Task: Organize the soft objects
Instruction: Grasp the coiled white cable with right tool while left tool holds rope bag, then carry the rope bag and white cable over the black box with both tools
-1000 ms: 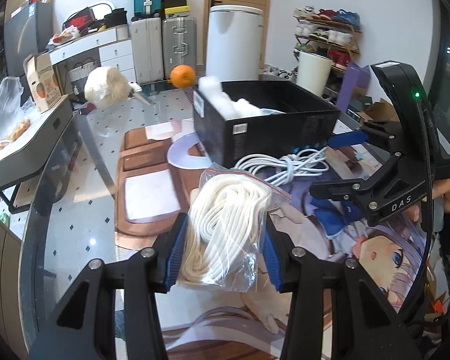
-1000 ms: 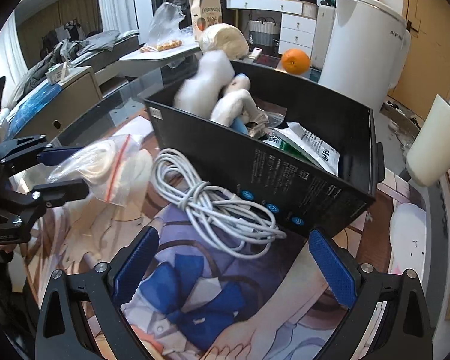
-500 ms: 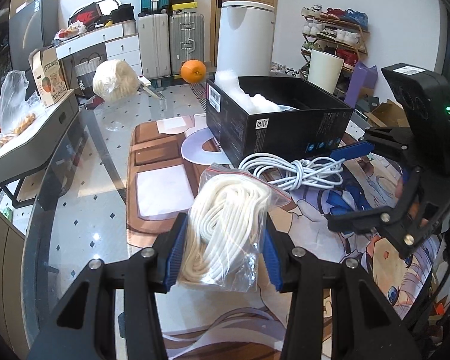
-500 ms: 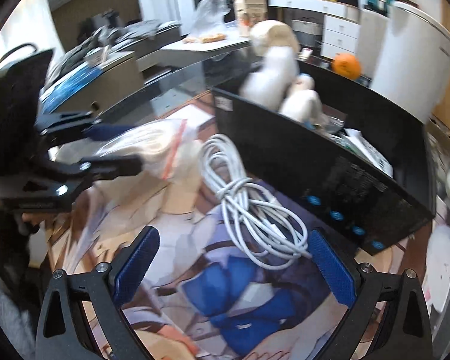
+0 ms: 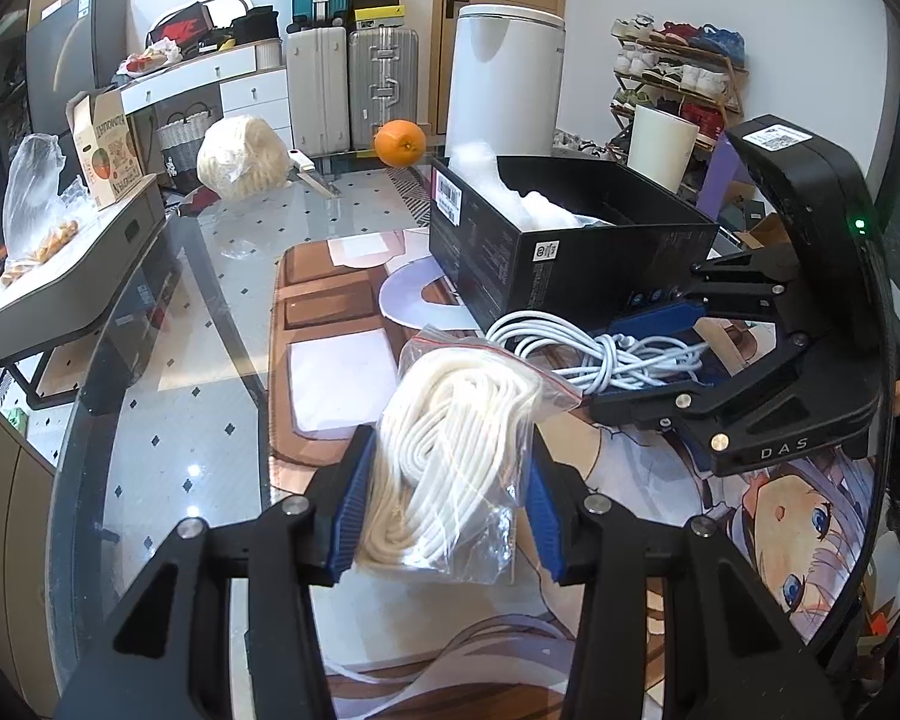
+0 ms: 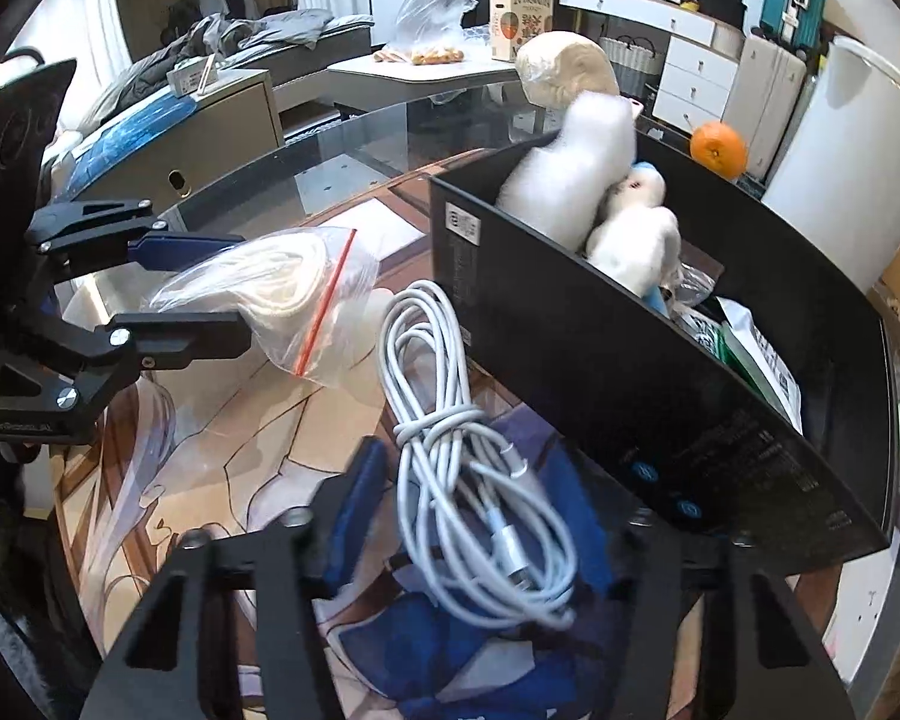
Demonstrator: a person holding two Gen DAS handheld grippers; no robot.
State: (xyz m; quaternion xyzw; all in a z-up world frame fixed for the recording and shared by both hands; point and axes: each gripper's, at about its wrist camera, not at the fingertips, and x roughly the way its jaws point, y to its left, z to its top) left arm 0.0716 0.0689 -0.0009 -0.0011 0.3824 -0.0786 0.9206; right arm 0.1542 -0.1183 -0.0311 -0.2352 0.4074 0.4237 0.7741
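My left gripper is shut on a clear zip bag of white rope, held just above the printed mat; it also shows in the right wrist view. A coiled white cable lies on the mat against the black box. My right gripper is open, its fingers on either side of the cable; it shows in the left wrist view too. The box holds white plush toys and packets.
An orange and a cream yarn ball sit at the glass table's far edge. A printed anime mat covers the near table. A white bin and suitcases stand behind.
My right gripper has moved down and forward over the white cable, its fingers now either side of it. The left gripper still holds the rope bag in place.
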